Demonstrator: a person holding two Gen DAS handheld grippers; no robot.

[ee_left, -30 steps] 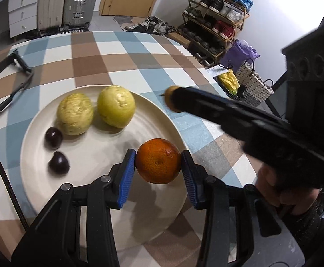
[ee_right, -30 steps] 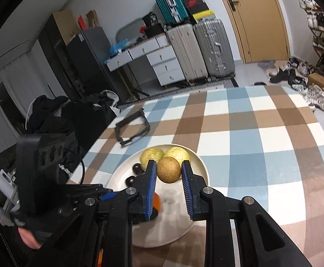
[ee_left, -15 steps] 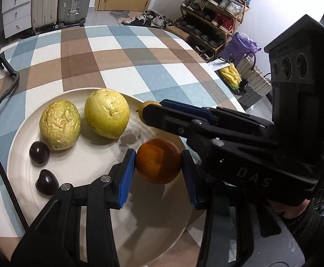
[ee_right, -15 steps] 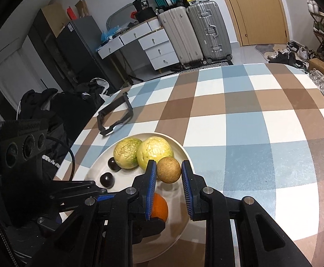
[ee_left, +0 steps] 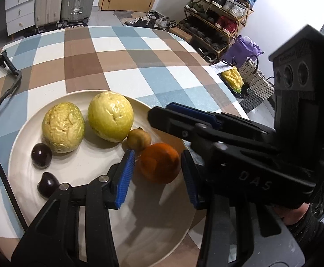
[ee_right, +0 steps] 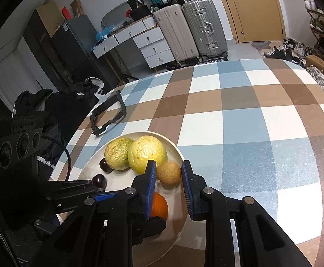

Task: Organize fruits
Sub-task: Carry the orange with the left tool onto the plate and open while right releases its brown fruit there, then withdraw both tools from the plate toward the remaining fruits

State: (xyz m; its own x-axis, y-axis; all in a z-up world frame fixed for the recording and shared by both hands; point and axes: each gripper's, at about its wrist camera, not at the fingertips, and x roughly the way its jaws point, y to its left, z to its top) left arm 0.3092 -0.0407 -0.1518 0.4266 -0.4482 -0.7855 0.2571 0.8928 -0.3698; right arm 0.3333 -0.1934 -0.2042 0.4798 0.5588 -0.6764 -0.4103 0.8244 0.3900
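A cream plate on the checked table holds two wrinkled yellow-green fruits, two small dark fruits, a small brown fruit and an orange. My left gripper is open around the orange, pads apart from it. My right gripper is open around the small brown fruit, which rests on the plate beside the orange.
A black frame-like object lies on the table at the far left. The table edge drops off on the right toward a shoe rack and bags. Suitcases and drawers stand beyond the table.
Both grippers opened. The orange and the small brown fruit now rest on the plate, released. The right gripper came lower over the plate's right side.
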